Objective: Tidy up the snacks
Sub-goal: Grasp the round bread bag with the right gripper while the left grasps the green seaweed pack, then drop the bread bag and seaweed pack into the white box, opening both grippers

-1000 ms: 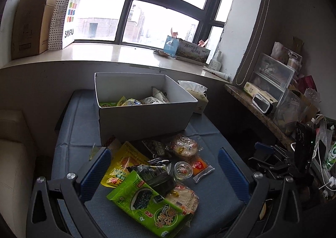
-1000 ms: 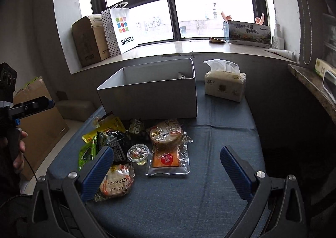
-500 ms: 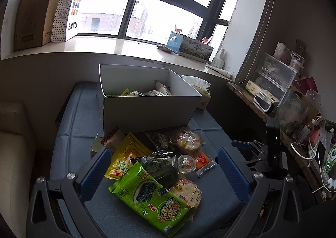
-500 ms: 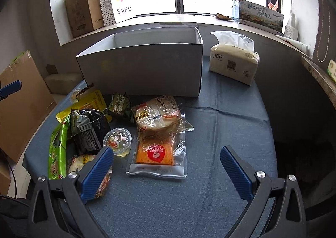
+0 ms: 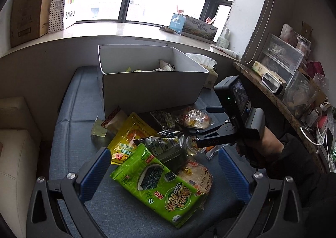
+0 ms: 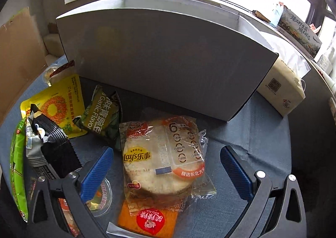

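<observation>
The right hand-held gripper (image 6: 164,165) hangs low over the snack pile on the blue-covered bench (image 6: 247,133), its blue fingers (image 6: 98,173) spread wide either side of a clear Lay's rice-cake packet (image 6: 166,160); the jaws have just been closing a little, yet the pads are still clear of the wrapper. Its own camera shows that packet lying with its long axis running from near the white box (image 6: 163,59) back toward the gripper, the printed end nearest the box, over an orange cake packet (image 6: 147,219). A small jelly cup (image 6: 103,198) sits partly under the left finger, and a dark garlic-pea bag (image 6: 103,116) points slantwise toward the box.

From the left wrist camera I get what that close view hides: the box is open-topped with a few packets (image 5: 163,67) already inside, and the person's hand (image 5: 262,143) grips the right tool's handle, which reaches in from the right above the pile. The left hand-held gripper (image 5: 163,171) is open too, empty, poised over a green seaweed bag (image 5: 159,185) whose long axis runs diagonally from the left finger down to the lower right. A yellow packet (image 5: 130,133) lies beyond it, toward the box. A tissue pack (image 6: 281,89) stands just beside the box's right corner.
</observation>
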Demonstrator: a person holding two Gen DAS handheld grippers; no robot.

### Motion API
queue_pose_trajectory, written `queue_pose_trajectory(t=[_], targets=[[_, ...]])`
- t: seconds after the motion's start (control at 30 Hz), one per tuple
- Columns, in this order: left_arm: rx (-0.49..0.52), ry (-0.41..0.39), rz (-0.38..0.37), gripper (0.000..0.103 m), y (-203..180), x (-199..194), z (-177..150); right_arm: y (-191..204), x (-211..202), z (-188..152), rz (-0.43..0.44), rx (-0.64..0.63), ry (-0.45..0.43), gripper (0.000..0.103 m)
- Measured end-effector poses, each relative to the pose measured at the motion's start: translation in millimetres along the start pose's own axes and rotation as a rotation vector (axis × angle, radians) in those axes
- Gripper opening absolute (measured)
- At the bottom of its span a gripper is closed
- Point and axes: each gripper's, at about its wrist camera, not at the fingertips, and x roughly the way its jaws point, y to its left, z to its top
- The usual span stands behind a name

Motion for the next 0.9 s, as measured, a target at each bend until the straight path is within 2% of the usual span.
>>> queue_pose_trajectory(t=[0.07, 0.2, 0.3, 0.47, 0.63, 0.7, 0.83, 0.9], targets=[[-0.015, 0.018, 0.006, 0.103, 3, 4, -4, -5, 1, -2, 0.053, 0.048, -0.006, 0.077], [-0.062, 0.045, 0.019, 0.103, 12, 10, -11, -15, -5, -7, 0.071, 0.113, -0.027, 0.077], [-0.109, 0.046, 0.002, 0.103, 19, 11, -13, -20, -19, -10, 0.065, 0.133, -0.058, 0.077], [-0.24, 0.11, -0.038, 0.103, 30, 27, -22, -28, -56, -23, 0.07, 0.193, -0.138, 0.077], [-0.436, 0.196, -0.027, 0.103, 46, 50, -35, -24, -95, -47, 0.072, 0.218, -0.211, 0.078], [-0.486, 0.229, 0.005, 0.103, 48, 57, -40, -22, -109, -59, 0.078, 0.224, -0.234, 0.078], [-0.476, 0.266, -0.006, 0.103, 35, 75, -40, -18, -130, -75, 0.061, 0.238, -0.256, 0.078], [-0.437, 0.283, 0.04, 0.103, 25, 84, -38, -16, -134, -81, 0.056, 0.241, -0.252, 0.078]])
